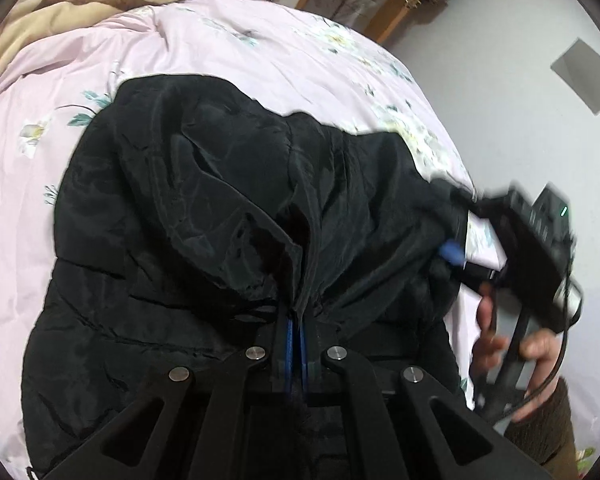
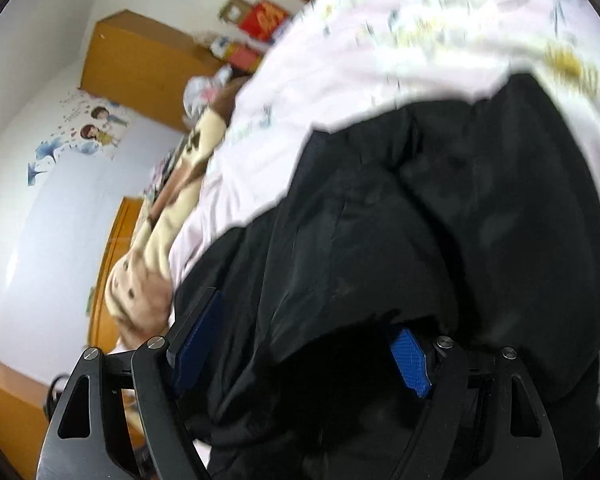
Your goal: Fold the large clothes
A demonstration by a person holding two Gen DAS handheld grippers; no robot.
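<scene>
My left gripper (image 1: 296, 320) is clamped shut on a gathered pinch of the black padded jacket (image 1: 204, 208), which lies spread on the pink floral quilt (image 1: 228, 48) with its hood bunched toward the middle. To the right, my right gripper (image 2: 300, 344) has its 2 blue pads (image 2: 410, 360) standing wide apart; jacket cloth bulges between them, but neither pad presses on it, so that side holds nothing.

What could go wrong, as I judge it: the shell looks slick, so if I close the right side on only the top layer, the fold will drag crooked or slide free. Pulling hard from the left pinch alone could skew the whole garment.

For room, bare quilt lies open left of and beyond the jacket. On the right, the jacket's edge runs close to the bed's edge, with floor (image 1: 500, 92) just past it, so cloth pushed that way could slide off.
</scene>
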